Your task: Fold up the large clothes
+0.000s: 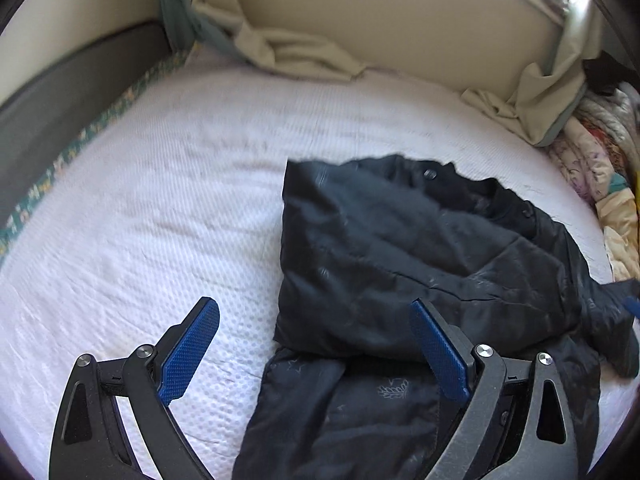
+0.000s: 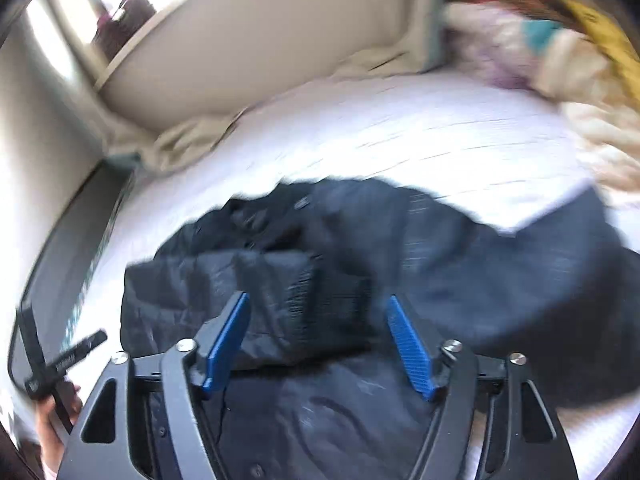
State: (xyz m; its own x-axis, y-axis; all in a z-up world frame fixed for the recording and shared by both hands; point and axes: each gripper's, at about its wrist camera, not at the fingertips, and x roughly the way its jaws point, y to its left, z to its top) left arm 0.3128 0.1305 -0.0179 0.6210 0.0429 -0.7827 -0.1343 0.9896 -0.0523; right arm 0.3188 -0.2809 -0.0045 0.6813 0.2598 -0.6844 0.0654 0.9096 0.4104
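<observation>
a sleeve is folded across the black jacket (image 1: 420, 248) on the bed (image 1: 160, 200); left gripper (image 1: 316, 340) and right gripper (image 2: 320, 340) are held released, empty; next the lower half, at frame bottom, likely needs grasping.

One dark jacket (image 1: 420, 248), one mattress (image 1: 160, 200), two grippers, four blue fingers (image 1: 192, 354).

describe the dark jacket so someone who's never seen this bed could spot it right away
Start at the white mattress that fills the view, bounded by a beige padded wall. On its right half, ahead of the open left gripper, lies a black jacket, partly folded over itself. It is the only dark garment; the crumpled bedding past it is pale and floral.
</observation>
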